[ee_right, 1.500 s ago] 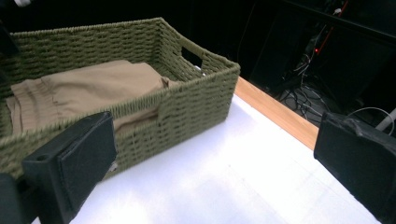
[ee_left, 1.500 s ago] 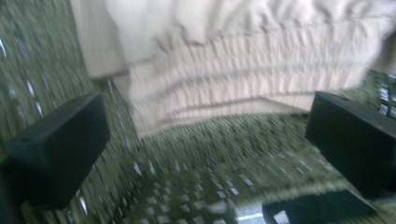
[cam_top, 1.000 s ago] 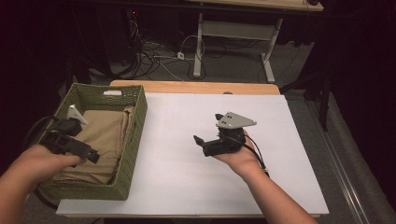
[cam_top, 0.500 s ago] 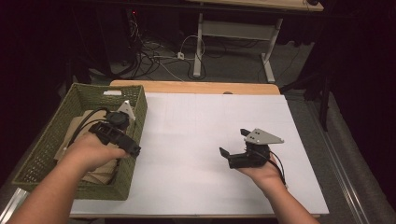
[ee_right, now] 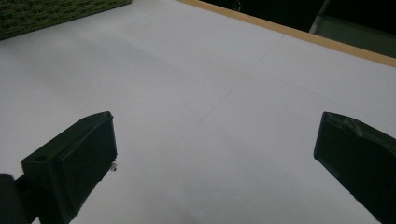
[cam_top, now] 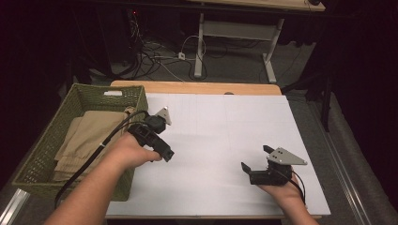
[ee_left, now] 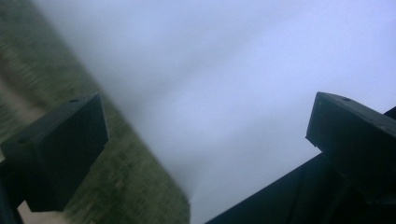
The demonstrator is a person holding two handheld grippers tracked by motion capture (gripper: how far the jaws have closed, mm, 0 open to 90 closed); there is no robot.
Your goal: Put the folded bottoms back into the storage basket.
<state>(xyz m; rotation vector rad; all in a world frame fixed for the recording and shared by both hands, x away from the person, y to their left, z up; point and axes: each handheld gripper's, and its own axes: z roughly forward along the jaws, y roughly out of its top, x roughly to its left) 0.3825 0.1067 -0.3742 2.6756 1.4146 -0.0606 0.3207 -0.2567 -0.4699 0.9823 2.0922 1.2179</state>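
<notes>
Count: two claws, one green woven basket (cam_top: pixel 44 140), one folded tan cloth (cam_top: pixel 87 138), one white bench (cam_top: pixel 220 136).

Left claw (cam_top: pixel 165 154): jaws spread wide in the left gripper view, nothing between them. It hovers over the bench just beside the basket's right wall, clear of the cloth. That view is motion-blurred; the green weave (ee_left: pixel 116 186) shows low at its left, white bench surface beyond.

Right claw (cam_top: pixel 256 164): jaws spread wide, holding nothing, low over the bare bench near its front right corner, well apart from the left claw and the basket. The right gripper view shows open white surface between the jaws, the basket corner (ee_right: pixel 56 11) far off.

Cloth: tan, folded flat in layers, lying inside the basket along its floor.
</notes>
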